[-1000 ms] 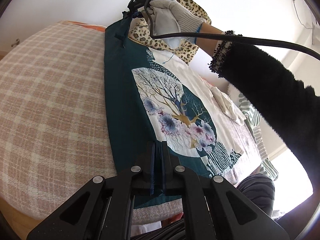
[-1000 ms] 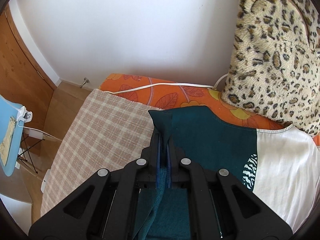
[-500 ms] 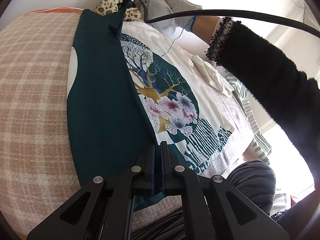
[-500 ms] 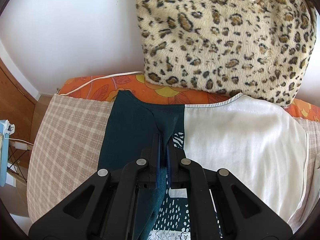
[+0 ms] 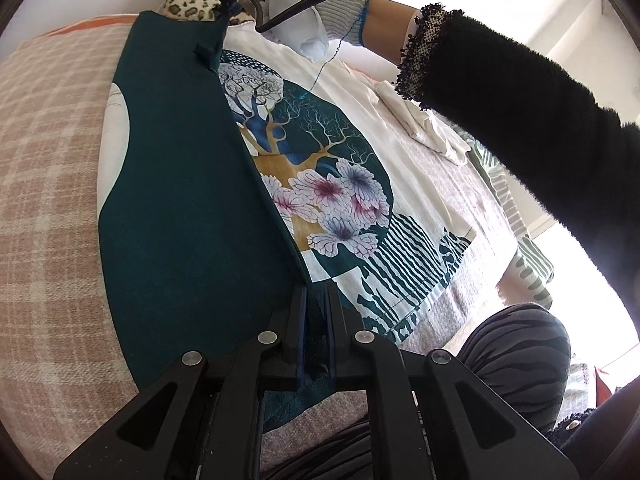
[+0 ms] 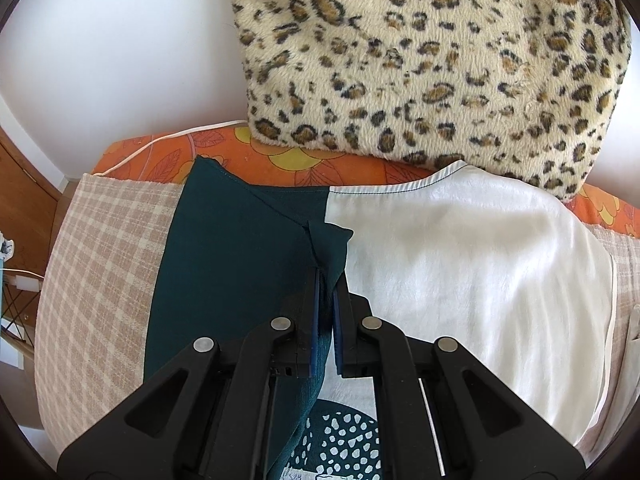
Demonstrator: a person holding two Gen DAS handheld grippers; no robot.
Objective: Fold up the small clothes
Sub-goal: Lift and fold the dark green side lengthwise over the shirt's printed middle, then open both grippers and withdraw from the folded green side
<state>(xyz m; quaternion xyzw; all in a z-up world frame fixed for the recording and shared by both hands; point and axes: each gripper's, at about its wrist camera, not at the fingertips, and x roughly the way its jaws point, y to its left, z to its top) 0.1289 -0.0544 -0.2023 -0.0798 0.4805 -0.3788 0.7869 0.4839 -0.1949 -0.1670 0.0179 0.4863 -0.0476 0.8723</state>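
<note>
A small top (image 5: 188, 208) with a dark teal side and a white front printed with a tree and flowers lies on the plaid bed cover (image 5: 48, 168). Its teal side is folded over the print. My left gripper (image 5: 317, 292) is shut on the teal edge at the hem end. My right gripper (image 6: 327, 276) is shut on the teal edge at the neck end (image 6: 320, 240); it also shows at the top of the left wrist view (image 5: 228, 8), held by a gloved hand. The white part of the top (image 6: 460, 264) lies to its right.
A leopard-print cushion (image 6: 432, 56) stands against the white wall just beyond the top. An orange floral sheet (image 6: 288, 160) with a white cable runs along the far edge. A white cloth (image 5: 424, 128) and striped fabric (image 5: 520, 240) lie at the right.
Both grippers have carried the teal edge to the right over the printed front, so more teal fabric now covers the top. Both stay shut on the fabric.
</note>
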